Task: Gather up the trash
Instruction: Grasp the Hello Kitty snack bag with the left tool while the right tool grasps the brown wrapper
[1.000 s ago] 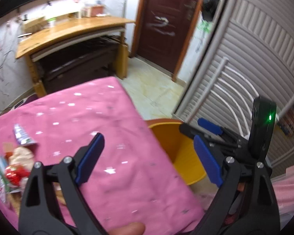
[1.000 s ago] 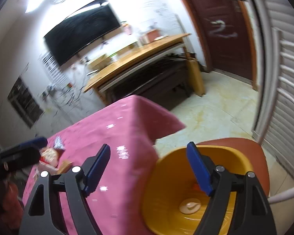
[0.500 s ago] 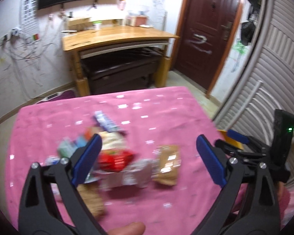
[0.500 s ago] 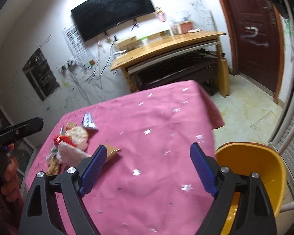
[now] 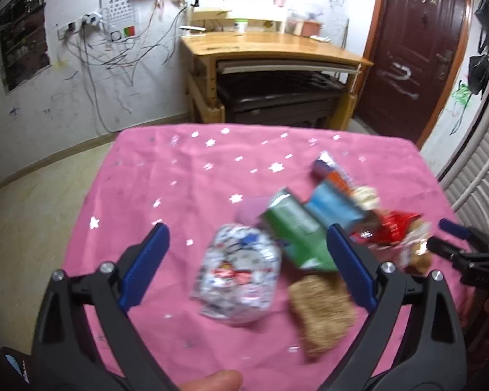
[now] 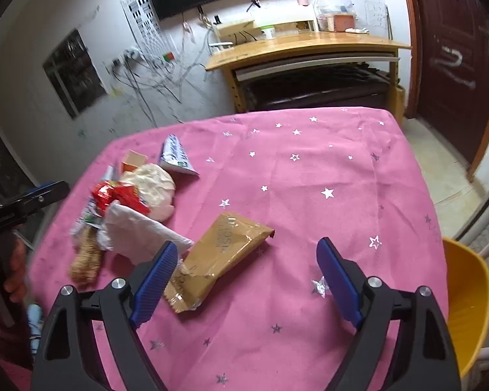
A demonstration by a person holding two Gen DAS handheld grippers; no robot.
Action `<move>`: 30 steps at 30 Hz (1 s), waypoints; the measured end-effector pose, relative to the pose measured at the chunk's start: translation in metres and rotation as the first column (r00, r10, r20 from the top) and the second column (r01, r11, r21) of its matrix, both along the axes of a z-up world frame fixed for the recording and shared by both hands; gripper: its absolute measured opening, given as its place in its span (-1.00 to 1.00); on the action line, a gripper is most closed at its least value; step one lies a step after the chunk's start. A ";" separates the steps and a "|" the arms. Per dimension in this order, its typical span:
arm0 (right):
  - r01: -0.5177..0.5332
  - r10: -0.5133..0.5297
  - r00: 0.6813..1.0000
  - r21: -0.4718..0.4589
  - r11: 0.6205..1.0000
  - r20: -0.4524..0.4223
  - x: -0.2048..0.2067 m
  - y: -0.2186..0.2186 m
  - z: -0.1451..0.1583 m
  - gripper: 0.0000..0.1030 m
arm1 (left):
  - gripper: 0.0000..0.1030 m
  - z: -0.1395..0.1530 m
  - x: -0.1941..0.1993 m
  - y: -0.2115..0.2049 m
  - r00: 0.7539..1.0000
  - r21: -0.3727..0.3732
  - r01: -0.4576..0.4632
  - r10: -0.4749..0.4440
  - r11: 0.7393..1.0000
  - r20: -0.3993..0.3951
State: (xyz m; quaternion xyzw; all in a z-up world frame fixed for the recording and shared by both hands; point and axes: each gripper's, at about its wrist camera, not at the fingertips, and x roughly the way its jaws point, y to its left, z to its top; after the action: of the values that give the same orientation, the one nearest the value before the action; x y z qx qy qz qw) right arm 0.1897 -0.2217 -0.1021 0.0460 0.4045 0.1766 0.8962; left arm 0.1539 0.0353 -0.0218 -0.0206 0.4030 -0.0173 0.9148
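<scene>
Change since a second ago: both views swung off the yellow bin [image 6: 469, 303] and onto the trash pile; bin now only at the right edge of the right wrist view, beside the pink tablecloth [image 6: 309, 169]; right jaws just been opening, nothing between them.
Right gripper [image 6: 244, 277]: spread wide, empty, hovering over the near part of the cloth.
Left gripper [image 5: 244, 267]: spread wide too, empty, above the pile.
Brown biscuit wrapper [image 6: 218, 257]: flat on the cloth, apart from the pile and on its bin side; lower end just beside the right gripper's left pad, most of it ahead of the jaws rather than between them.
Silver wrapper [image 5: 241, 273]: at the near edge of the pile, seen between the left pads but below them, not touched.
Green packet [image 5: 293, 231]: behind the silver wrapper, partly hidden by the left gripper's right pad.
Red wrapper [image 6: 117, 195]: deep in the pile, on the side away from the bin.
Step in hand: likely lining up for a pick.
Doing it well: centre over one loose piece, lower until both pads straddle it, close on a raised crease; avoid snagging cloth.
</scene>
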 end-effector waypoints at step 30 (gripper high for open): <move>-0.017 0.026 0.998 -0.153 0.988 0.055 -0.012 0.027 -0.007 -0.82 | -0.30 -0.048 0.001 0.012 0.993 0.038 0.077 -0.073 0.996 -0.090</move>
State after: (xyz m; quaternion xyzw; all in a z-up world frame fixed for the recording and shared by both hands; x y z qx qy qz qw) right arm 0.1780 -0.1946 -0.1094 -0.0318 0.3918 0.1562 0.9061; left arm 0.1549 0.0472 -0.0699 0.0126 0.4440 -0.0425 0.8950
